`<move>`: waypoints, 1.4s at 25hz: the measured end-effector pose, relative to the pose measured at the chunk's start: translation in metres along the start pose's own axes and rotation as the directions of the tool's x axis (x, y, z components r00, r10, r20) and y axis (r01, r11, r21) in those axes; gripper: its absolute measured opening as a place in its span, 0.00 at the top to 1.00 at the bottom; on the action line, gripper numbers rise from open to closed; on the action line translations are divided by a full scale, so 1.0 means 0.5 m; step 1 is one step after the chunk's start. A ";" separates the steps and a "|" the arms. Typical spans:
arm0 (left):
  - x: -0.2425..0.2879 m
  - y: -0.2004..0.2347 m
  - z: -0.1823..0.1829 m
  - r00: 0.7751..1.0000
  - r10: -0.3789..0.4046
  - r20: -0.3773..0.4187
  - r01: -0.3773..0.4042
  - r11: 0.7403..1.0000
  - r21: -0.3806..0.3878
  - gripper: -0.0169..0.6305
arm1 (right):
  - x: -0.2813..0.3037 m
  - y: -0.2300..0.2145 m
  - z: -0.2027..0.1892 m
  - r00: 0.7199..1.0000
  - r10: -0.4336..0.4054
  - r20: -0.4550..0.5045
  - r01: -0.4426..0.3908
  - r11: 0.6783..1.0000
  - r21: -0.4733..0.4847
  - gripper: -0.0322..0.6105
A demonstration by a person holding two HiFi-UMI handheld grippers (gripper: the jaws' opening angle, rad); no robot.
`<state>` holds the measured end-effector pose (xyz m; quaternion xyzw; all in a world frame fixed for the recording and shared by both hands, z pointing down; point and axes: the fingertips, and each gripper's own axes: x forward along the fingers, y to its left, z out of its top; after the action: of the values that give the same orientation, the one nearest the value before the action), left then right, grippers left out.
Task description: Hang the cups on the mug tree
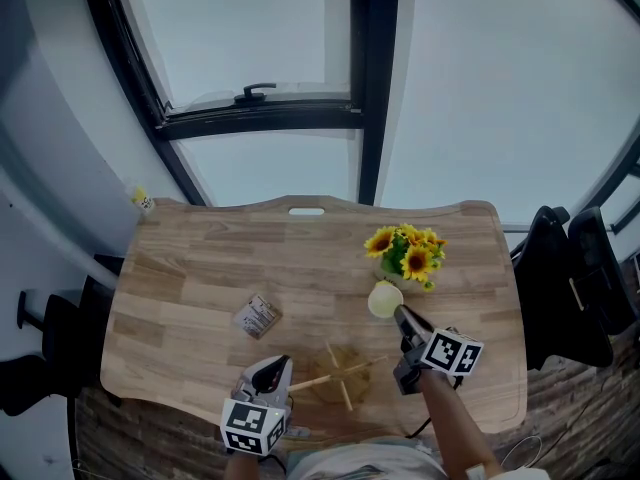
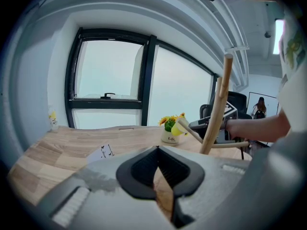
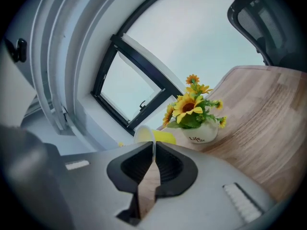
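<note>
A yellow cup (image 1: 384, 299) hangs just in front of the sunflower pot (image 1: 404, 256), right of the table's middle. My right gripper (image 1: 398, 312) is shut on it, and in the right gripper view the jaws pinch the thin rim of the cup (image 3: 156, 136). The wooden mug tree (image 1: 340, 373) stands near the table's front edge, nearer than the cup and apart from it. In the left gripper view its pole (image 2: 217, 110) rises at the right, with the cup (image 2: 180, 127) beside a branch tip. My left gripper (image 1: 272, 364) sits shut and empty just left of the tree.
A small printed card (image 1: 257, 315) lies left of centre on the wooden table (image 1: 200, 268). Black office chairs (image 1: 575, 278) stand past the right edge. A small yellow-capped bottle (image 1: 143, 200) sits at the far left corner, below the window.
</note>
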<state>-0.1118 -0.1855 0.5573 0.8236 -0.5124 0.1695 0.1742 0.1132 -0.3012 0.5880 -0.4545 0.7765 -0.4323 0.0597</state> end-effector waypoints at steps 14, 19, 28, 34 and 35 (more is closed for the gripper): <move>-0.032 -0.006 0.011 0.999 0.019 0.030 -0.019 1.000 0.003 0.97 | -0.054 0.086 0.053 0.991 0.072 0.112 -0.052 0.984 -0.172 0.92; -0.048 -0.008 0.014 0.999 0.032 0.038 -0.032 0.999 0.004 0.97 | -0.072 0.113 0.071 0.986 0.094 0.137 -0.063 0.974 -0.217 0.92; -0.072 -0.016 0.022 0.998 0.045 0.052 -0.046 0.999 0.012 0.97 | -0.114 0.171 0.117 0.969 0.124 0.212 -0.043 0.935 -0.351 0.92; -0.087 -0.013 0.031 0.996 0.058 0.063 -0.060 0.998 0.021 0.97 | -0.143 0.213 0.141 0.953 0.147 0.263 -0.007 0.884 -0.468 0.92; -0.090 -0.013 0.031 0.996 0.059 0.066 -0.061 0.998 0.019 0.97 | -0.148 0.220 0.145 0.950 0.152 0.273 -0.001 0.875 -0.484 0.92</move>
<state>-0.1230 -0.1549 0.5223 0.8147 -0.5405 0.1531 0.1438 0.1193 -0.2662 0.4411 -0.4845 0.8581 -0.1496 0.0809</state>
